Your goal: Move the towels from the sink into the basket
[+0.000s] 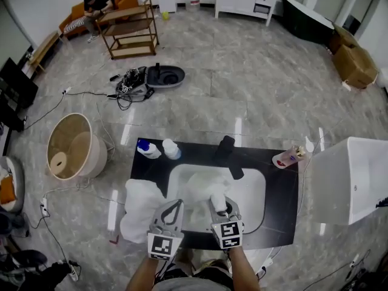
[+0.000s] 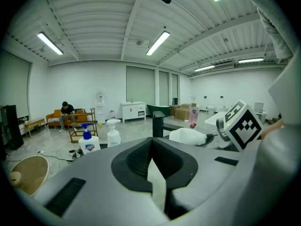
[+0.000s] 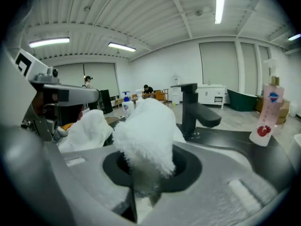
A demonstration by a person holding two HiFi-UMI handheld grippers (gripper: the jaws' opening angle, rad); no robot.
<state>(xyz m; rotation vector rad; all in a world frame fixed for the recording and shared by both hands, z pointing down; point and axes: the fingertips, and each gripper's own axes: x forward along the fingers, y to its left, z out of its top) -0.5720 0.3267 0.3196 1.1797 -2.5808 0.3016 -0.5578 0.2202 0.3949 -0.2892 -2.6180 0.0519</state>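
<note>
Right gripper [image 1: 223, 210] pinches one white towel [image 3: 146, 131] over the sink [image 1: 251, 193]; left gripper [image 1: 175, 204] closed beside a second towel [image 1: 140, 208]

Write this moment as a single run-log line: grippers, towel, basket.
right gripper: shut on towel, over sink | left gripper: shut, empty | basket: on floor, left of counter

Sink [image 1: 253, 193] set in tabletop [image 1: 151, 165]; faucet [image 1: 225, 153] behind sink, at far edge. Pump bottle [image 1: 148, 149] and second pump bottle [image 1: 171, 148] side by side on far left corner; third bottle [image 1: 288, 157] on far right corner. Towel [image 1: 203, 185] in sink, one end in right claw [image 1: 221, 208] above it. Left claw [image 1: 175, 204] just left, at sink's near rim. Second towel [image 1: 140, 208] draped over tabletop's near left edge. Basket [image 1: 97, 153] on floor, left of tabletop; large tub [image 1: 351, 174] on right
</note>
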